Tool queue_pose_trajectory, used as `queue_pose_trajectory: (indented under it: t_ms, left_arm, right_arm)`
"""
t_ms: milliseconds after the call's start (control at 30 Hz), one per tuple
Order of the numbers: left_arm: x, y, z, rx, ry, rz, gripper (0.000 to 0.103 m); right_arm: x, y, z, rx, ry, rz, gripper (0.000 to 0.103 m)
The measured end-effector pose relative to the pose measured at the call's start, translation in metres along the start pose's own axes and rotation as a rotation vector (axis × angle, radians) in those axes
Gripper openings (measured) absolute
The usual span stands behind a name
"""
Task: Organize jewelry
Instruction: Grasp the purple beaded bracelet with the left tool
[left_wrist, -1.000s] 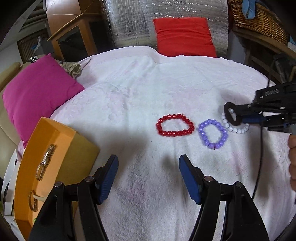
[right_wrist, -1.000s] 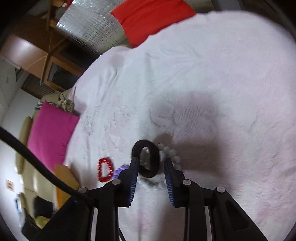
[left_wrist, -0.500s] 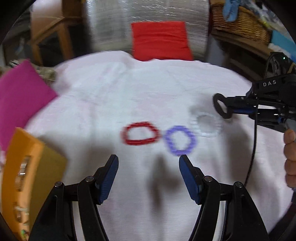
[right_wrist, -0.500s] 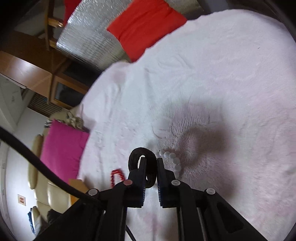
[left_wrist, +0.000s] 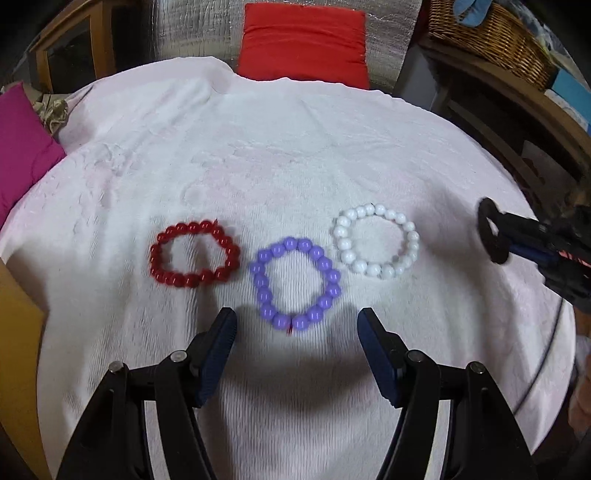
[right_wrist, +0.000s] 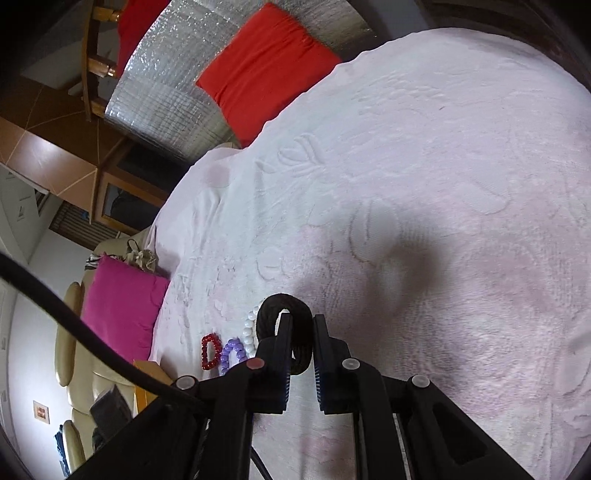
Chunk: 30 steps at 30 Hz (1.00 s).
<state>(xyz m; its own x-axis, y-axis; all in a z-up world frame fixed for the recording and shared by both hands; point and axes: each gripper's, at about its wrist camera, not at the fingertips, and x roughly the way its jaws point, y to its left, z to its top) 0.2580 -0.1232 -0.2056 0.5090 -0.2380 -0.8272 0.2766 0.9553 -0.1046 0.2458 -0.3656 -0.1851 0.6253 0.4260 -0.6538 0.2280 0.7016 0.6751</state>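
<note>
Red bracelet (left_wrist: 194, 255), purple bracelet (left_wrist: 294, 283), white bracelet (left_wrist: 375, 240): glossy smooth beads; blanket (left_wrist: 295, 155) pale fleecy embossed cloth; black ring (right_wrist: 284, 328) matt fabric; basket (left_wrist: 487, 33) woven wicker; backdrop (left_wrist: 207, 29) crinkled silver foil

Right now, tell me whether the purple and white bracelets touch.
Apart. The left wrist view shows white blanket between the purple bracelet and the white bracelet.

The left wrist camera looks steeply down past the left claw (left_wrist: 297, 343), close over the three bead bracelets ahead of it. The right wrist camera, rolled sideways, looks along the right claw (right_wrist: 301, 341); both share the bracelets and red cushion (left_wrist: 304, 44).
</note>
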Motion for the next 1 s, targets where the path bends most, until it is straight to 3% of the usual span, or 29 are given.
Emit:
queue_pose_trajectory:
  t_ms: [200,300,333,367,467,500,833,1000]
  left_arm:
    - [0.009,0.000,0.011,-0.013,-0.026,0.019,0.066]
    - [0.008,-0.004,0.013,0.016,-0.046,0.033,0.042]
    - [0.008,-0.005,0.014,0.028,-0.050,0.036,0.028]
    - [0.007,-0.006,0.014,0.038,-0.053,0.039,0.020]
    - [0.003,-0.006,0.011,0.046,-0.055,0.029,0.017]
    - [0.001,-0.005,0.010,0.048,-0.056,0.020,0.009]
    - [-0.051,0.014,-0.013,0.039,-0.111,-0.029,0.010]
    - [-0.090,0.040,-0.021,-0.022,-0.171,-0.024,0.010]
  right_arm:
    - [-0.005,-0.004,-0.001,0.010,-0.012,0.006,0.012]
    - [-0.006,-0.003,-0.001,0.008,-0.015,0.007,0.012]
    - [-0.006,-0.003,-0.001,0.007,-0.016,0.008,0.012]
    - [-0.006,-0.002,-0.001,0.004,-0.018,0.008,0.012]
    - [-0.008,0.001,-0.001,-0.009,-0.027,0.004,0.012]
    - [-0.008,0.002,-0.002,-0.010,-0.029,0.008,0.012]
    - [-0.013,0.026,-0.018,-0.077,-0.038,0.022,0.012]
    - [-0.012,0.050,-0.033,-0.130,-0.035,0.057,0.012]
